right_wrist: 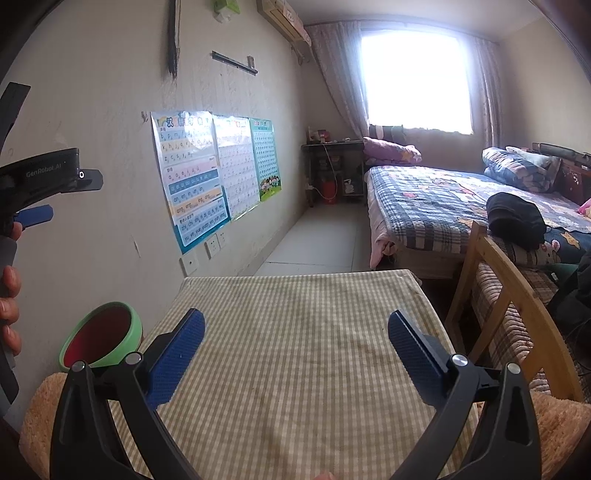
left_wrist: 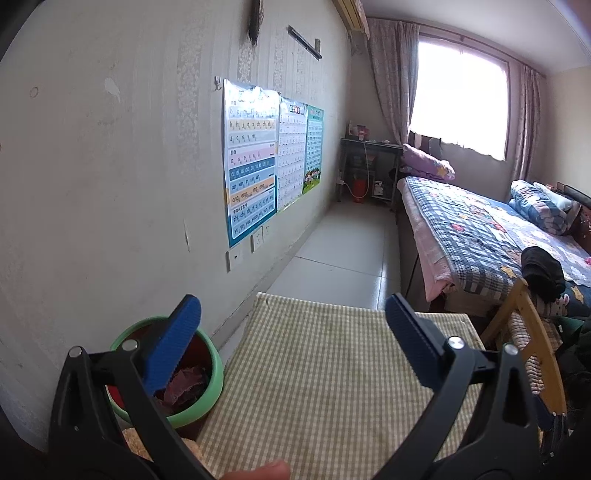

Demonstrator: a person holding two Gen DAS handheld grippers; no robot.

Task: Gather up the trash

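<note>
Both claws are held spread and empty over the checked table (right_wrist: 295, 350). No loose trash is seen on it. The bin (left_wrist: 207, 373) stands at the table's left edge by the wall, with what may be crumpled scraps (left_wrist: 184, 384) inside. It lies just beneath the left claw (left_wrist: 293, 325) and well left of the right claw (right_wrist: 295, 339), so the left hand is judged nearer.

Pale patterned wall (right_wrist: 92, 92) with three charts (right_wrist: 218, 173) and sockets (right_wrist: 216, 244) below; bright curtained window (right_wrist: 417, 81) at far end, air conditioner (right_wrist: 282, 18) near the ceiling. Light tiled floor (right_wrist: 325, 236), bed (right_wrist: 443, 206) with plaid quilt on the right, dark shelf unit (right_wrist: 332, 170) in the corner. Desk (right_wrist: 295, 350) in checked cloth in front, wooden chair (right_wrist: 517, 317) beside it.
</note>
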